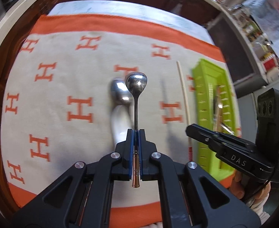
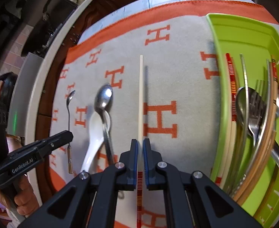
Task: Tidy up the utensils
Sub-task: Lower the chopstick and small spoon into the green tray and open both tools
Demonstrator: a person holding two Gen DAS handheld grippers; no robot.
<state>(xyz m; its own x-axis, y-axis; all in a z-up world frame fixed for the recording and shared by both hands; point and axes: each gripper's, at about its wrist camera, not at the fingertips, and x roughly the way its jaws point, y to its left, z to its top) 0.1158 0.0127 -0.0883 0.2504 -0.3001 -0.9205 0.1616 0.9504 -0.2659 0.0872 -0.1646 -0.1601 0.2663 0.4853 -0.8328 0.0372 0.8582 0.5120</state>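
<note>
My left gripper (image 1: 136, 133) is clamped tight on the thin stem of a small teaspoon (image 1: 136, 84), with its bowl pointing away from me and its copper-coloured handle end sticking out behind the pads. From the right wrist camera I see the same teaspoon (image 2: 69, 110) held off to the left, above the edge of the cloth (image 2: 177, 60), a beige spread with orange H marks and an orange border.

Next to the right, a white ceramic soup spoon (image 2: 94, 133) lies on the cloth with a larger steel spoon (image 2: 103, 98) resting across it, the two touching. In the left wrist view both are blurred behind the held teaspoon.

Further right lies a single pale chopstick (image 2: 141, 95) with a red and orange banded end. My right gripper (image 2: 140, 144) has its pads on either side of the chopstick, narrow but with slim gaps showing at each side, so it is not pinching. The chopstick seems to lie flat on the cloth, though I cannot tell for sure.

At the far right is the green tray (image 2: 240, 34), sitting on the cloth. It holds a matching chopstick (image 2: 231, 87) along its left wall, then spoons, a fork (image 2: 257, 104) and wooden-handled pieces piled lengthwise together.
</note>
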